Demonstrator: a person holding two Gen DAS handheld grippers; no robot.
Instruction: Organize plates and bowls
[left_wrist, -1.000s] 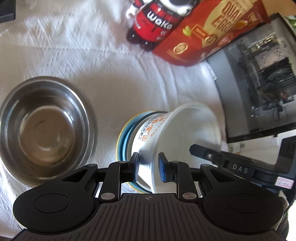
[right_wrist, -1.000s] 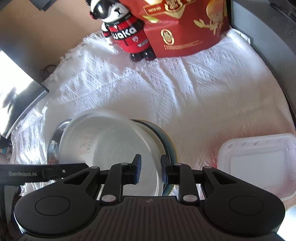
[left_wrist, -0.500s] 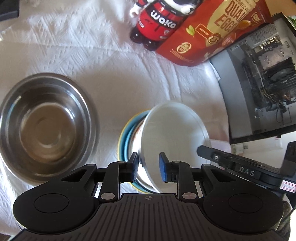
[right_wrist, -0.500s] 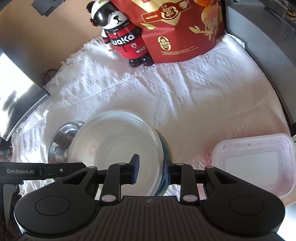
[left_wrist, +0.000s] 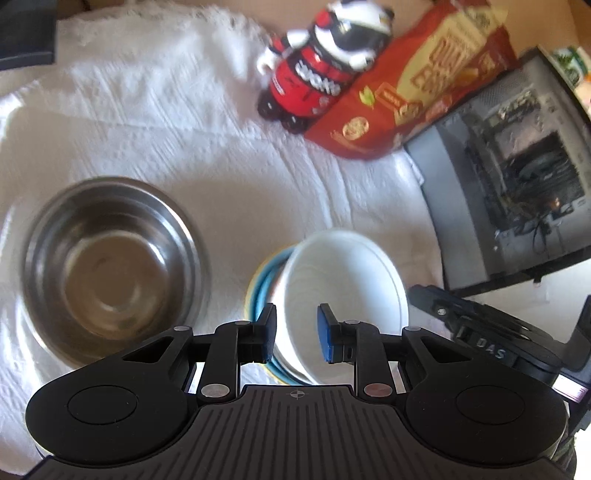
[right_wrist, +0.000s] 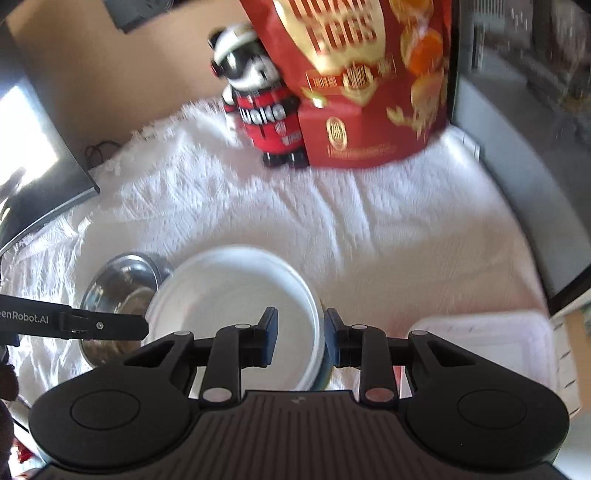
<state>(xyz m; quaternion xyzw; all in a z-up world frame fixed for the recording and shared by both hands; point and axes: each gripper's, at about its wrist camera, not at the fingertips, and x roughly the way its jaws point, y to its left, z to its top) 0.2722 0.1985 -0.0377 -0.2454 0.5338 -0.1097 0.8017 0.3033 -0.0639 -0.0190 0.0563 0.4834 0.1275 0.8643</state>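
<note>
A white bowl (left_wrist: 343, 291) sits upright inside a blue and yellow bowl (left_wrist: 264, 284) on the white cloth. It also shows in the right wrist view (right_wrist: 236, 295). A steel bowl (left_wrist: 107, 266) stands to its left, and shows in the right wrist view (right_wrist: 122, 291). My left gripper (left_wrist: 295, 328) is open over the white bowl's near left rim, holding nothing. My right gripper (right_wrist: 300, 330) is open, its jaws straddling the white bowl's right rim without visibly pressing it.
A red and black bear figure (left_wrist: 325, 74) and a red egg box (left_wrist: 424, 85) stand at the back. A computer case (left_wrist: 517, 192) lies at the right. A white plastic tray (right_wrist: 487, 350) sits at the right. A dark monitor (right_wrist: 33, 177) borders the left.
The white bowl has tipped from lying on its side to upright inside the blue bowl. My right gripper has opened off its rim. Both grippers have pulled back and up.
</note>
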